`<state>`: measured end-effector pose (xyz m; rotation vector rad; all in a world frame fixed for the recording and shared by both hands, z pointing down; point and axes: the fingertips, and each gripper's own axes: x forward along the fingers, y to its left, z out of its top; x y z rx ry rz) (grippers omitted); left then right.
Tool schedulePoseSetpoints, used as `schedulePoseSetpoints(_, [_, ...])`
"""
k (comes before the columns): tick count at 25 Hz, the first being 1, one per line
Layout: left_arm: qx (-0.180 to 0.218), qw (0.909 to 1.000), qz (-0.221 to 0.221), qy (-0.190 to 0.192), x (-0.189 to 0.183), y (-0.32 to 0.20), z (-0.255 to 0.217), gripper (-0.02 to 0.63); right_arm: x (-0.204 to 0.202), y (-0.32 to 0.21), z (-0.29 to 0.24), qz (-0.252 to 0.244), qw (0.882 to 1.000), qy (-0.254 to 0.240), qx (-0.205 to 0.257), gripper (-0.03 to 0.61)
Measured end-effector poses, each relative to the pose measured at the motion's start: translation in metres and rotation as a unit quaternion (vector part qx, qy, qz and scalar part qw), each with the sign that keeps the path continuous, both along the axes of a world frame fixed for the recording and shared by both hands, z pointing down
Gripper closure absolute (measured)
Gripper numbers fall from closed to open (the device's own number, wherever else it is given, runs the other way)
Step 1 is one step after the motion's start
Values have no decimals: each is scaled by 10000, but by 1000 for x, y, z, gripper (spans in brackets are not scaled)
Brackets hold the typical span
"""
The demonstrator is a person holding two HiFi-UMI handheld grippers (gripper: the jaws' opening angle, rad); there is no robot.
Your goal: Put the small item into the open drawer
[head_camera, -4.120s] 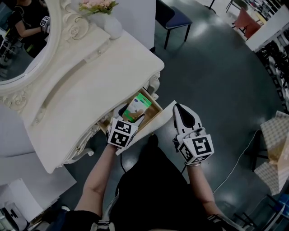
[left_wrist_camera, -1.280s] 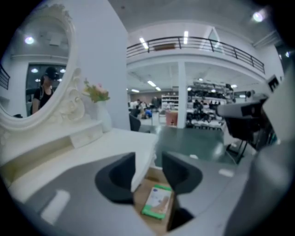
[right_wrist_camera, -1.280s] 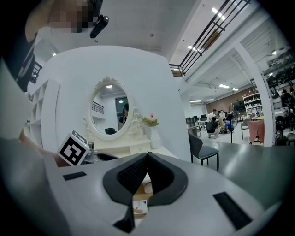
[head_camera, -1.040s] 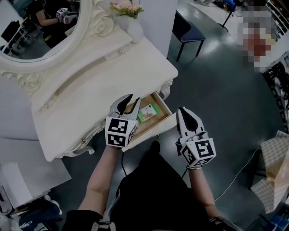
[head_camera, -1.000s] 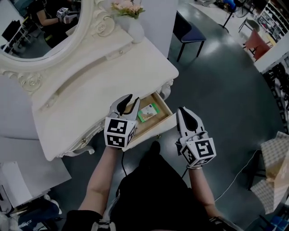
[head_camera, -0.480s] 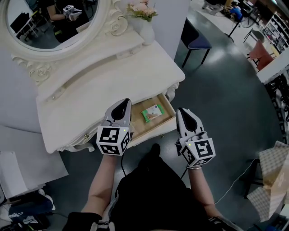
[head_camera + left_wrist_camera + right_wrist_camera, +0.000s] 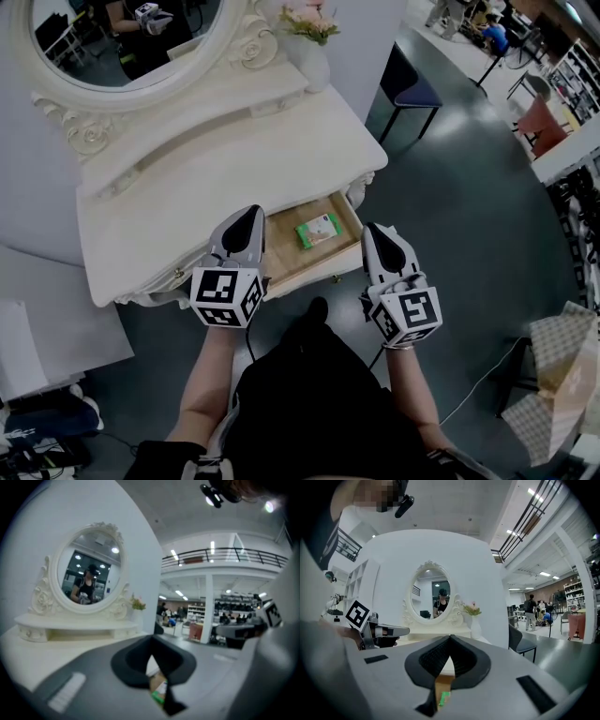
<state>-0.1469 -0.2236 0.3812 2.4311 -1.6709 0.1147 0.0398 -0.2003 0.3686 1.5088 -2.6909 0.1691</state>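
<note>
The small green-and-white packet (image 7: 318,230) lies flat in the open wooden drawer (image 7: 281,261) of the white dressing table (image 7: 216,178). My left gripper (image 7: 251,214) hovers at the drawer's left end, jaws shut with nothing between them. My right gripper (image 7: 372,231) hangs just off the drawer's right end, also shut and empty. In the left gripper view, the packet (image 7: 158,689) shows through the slit below the closed jaws of the left gripper (image 7: 151,645). The right gripper view shows the packet (image 7: 443,697) as a green speck below the right gripper (image 7: 450,640).
An oval mirror (image 7: 127,37) and a vase of flowers (image 7: 309,42) stand at the back of the table top. A dark chair (image 7: 412,89) stands on the grey floor to the right. A box (image 7: 562,375) sits at the far right.
The left gripper's jaws have closed and it has drawn back from the drawer toward the person. The packet stays lying in the drawer. The right gripper has barely moved.
</note>
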Motion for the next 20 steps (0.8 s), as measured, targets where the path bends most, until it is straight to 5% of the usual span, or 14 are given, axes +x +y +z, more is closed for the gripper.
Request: schedulePoseSetpoints(20, [147,9998,-67,78,-8,9,-6,607,1,3,-5,28,9999,61,136,581])
